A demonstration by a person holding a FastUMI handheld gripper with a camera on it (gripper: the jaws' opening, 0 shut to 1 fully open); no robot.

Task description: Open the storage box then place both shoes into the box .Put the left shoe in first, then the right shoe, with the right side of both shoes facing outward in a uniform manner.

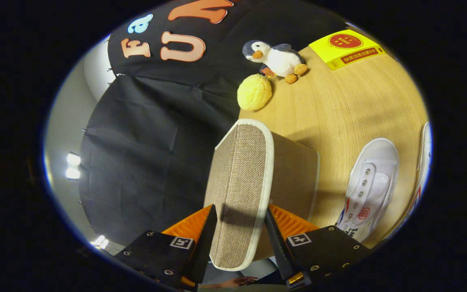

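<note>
Gripper clamped storage box lid | advice: swing lid fully back, clear of white shoe.

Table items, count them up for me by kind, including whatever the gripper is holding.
Storage box lid, clamped between the fingers of the gripper: 1
White shoes: 2, one beside the lid, another beyond it
Plush penguin: 1
Yellow bun-shaped toy: 1
Yellow box: 1
Total: 6
</note>
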